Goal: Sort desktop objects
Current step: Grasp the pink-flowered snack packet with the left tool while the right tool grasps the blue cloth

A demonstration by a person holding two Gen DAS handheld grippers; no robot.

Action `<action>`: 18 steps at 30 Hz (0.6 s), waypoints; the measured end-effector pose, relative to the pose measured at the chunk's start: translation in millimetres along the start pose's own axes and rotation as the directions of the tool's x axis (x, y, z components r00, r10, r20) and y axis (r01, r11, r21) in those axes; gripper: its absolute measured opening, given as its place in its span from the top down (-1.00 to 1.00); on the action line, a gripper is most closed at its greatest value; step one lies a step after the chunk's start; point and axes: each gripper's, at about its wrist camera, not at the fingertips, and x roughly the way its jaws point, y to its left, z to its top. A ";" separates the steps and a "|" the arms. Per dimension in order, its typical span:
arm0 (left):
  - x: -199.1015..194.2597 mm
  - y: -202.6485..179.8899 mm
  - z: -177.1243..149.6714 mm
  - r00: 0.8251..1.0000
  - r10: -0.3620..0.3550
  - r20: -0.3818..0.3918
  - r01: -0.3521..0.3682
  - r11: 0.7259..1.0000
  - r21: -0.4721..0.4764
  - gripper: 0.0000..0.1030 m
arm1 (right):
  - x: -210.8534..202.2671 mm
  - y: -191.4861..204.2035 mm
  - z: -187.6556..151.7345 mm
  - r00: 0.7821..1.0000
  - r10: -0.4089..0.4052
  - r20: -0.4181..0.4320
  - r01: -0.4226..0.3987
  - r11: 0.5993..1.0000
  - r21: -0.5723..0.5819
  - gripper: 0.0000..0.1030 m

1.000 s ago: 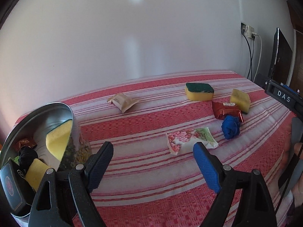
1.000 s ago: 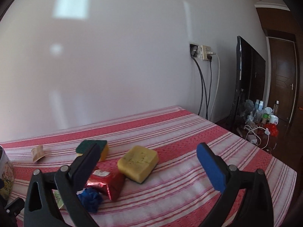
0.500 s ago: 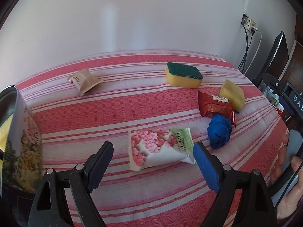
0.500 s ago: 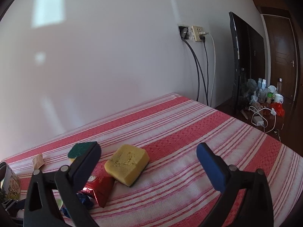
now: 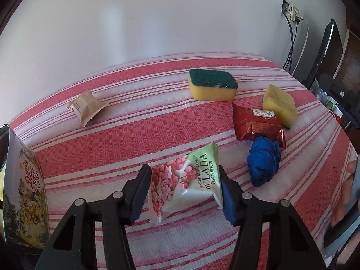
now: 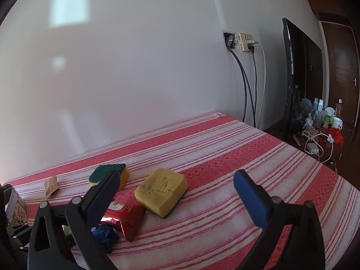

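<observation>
A pink and green marshmallow packet (image 5: pixel 180 191) lies on the red striped tablecloth (image 5: pixel 135 139). My left gripper (image 5: pixel 184 175) is closing on it, with both pads touching the packet's sides. Beyond it lie a blue cloth ball (image 5: pixel 264 162), a red foil packet (image 5: pixel 256 123), a plain yellow sponge (image 5: pixel 279 105), a green-topped sponge (image 5: pixel 212 85) and a brown packet (image 5: pixel 86 108). A cookie tin (image 5: pixel 24 191) stands at the left edge. My right gripper (image 6: pixel 177 180) hangs open above the cloth, nothing between its fingers; the yellow sponge (image 6: pixel 162 191) and red packet (image 6: pixel 126 216) lie just ahead of it.
A white wall backs the table. A wall socket (image 6: pixel 240 41) with hanging cables and a dark screen (image 6: pixel 299 72) stand off the right end. A low surface with bottles and a charger (image 6: pixel 319 121) sits beyond. A person's hand (image 5: pixel 346 193) shows at the right edge.
My left gripper moved forward and down over the marshmallow packet, and its jaws came in from wide open onto the packet's sides. The tin slid to the left edge. The right gripper barely shifted.
</observation>
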 end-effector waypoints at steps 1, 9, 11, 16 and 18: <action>-2.4 2.5 -0.7 1.000 -0.018 0.008 0.018 1.000 -0.008 -0.02 | -1.1 0.4 -0.2 1.000 0.006 0.003 -0.006 1.000 -0.002 -0.99; -37.6 16.7 -5.8 0.979 0.015 0.206 -0.001 0.998 -0.065 0.20 | -8.9 28.5 -18.6 0.977 0.179 -0.115 -0.186 0.981 -0.057 -0.79; -42.3 15.4 -2.7 0.969 0.052 0.241 -0.046 0.998 -0.033 0.20 | -9.4 39.8 -26.7 0.967 0.188 -0.173 -0.202 0.977 -0.070 -0.72; -51.3 30.1 -3.6 0.967 0.045 0.251 -0.040 0.999 -0.027 0.20 | -4.9 56.0 -38.4 0.951 0.175 -0.255 -0.202 0.975 -0.087 -0.69; -52.4 31.0 -3.2 0.965 0.052 0.255 -0.045 0.998 -0.031 0.27 | 1.7 60.1 -42.1 0.933 0.188 -0.306 -0.222 0.972 -0.078 -0.53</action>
